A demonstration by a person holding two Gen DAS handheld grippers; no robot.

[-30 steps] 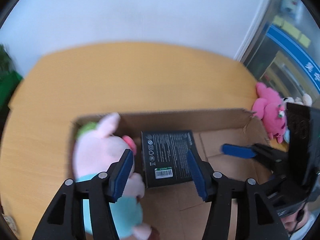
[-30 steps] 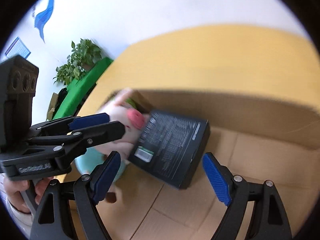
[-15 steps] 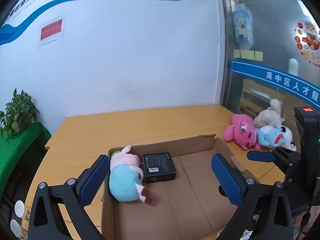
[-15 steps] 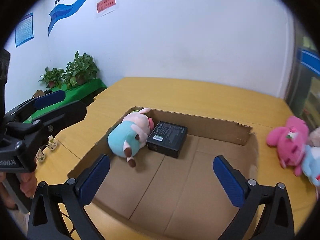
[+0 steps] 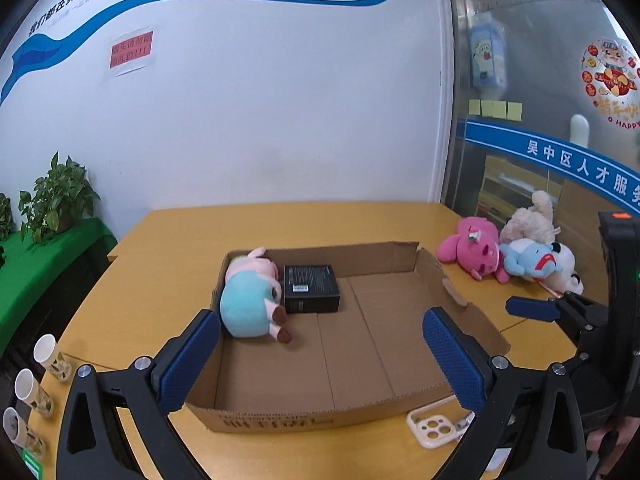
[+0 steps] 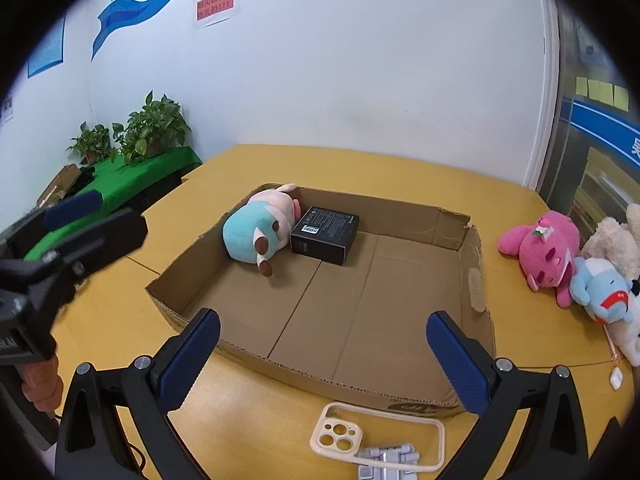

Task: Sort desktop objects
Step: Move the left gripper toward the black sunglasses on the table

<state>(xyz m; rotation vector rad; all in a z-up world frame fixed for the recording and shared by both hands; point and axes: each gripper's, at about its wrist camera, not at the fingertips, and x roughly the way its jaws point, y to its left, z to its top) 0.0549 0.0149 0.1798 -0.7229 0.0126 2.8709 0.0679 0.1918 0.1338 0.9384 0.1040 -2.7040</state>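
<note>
A shallow cardboard box point(image 5: 456, 292) point(image 6: 476, 280) lies on the yellow table. In its far left corner lie a pink-and-teal plush pig point(image 5: 250, 294) point(image 6: 260, 228) and a black box point(image 5: 311, 294) point(image 6: 325, 234), side by side. My left gripper point(image 5: 320, 360) is open and empty, held back above the box's near edge. My right gripper point(image 6: 323, 354) is open and empty, also above the near edge. A cream phone case point(image 5: 434, 426) point(image 6: 376, 438) lies on the table in front of the box, with a small grey part point(image 6: 386, 460) beside it.
A pink plush point(image 5: 470, 252) point(image 6: 540, 252), a blue plush point(image 5: 528, 262) point(image 6: 604, 292) and a beige plush point(image 5: 528, 218) lie in a heap at the table's right. Three paper cups point(image 5: 48, 356) stand at the left edge. Potted plants point(image 6: 152, 126) stand on a green shelf beyond.
Both grippers have pulled back and up out of the box and opened wide. The plush pig and the black box stay in the far left corner.
</note>
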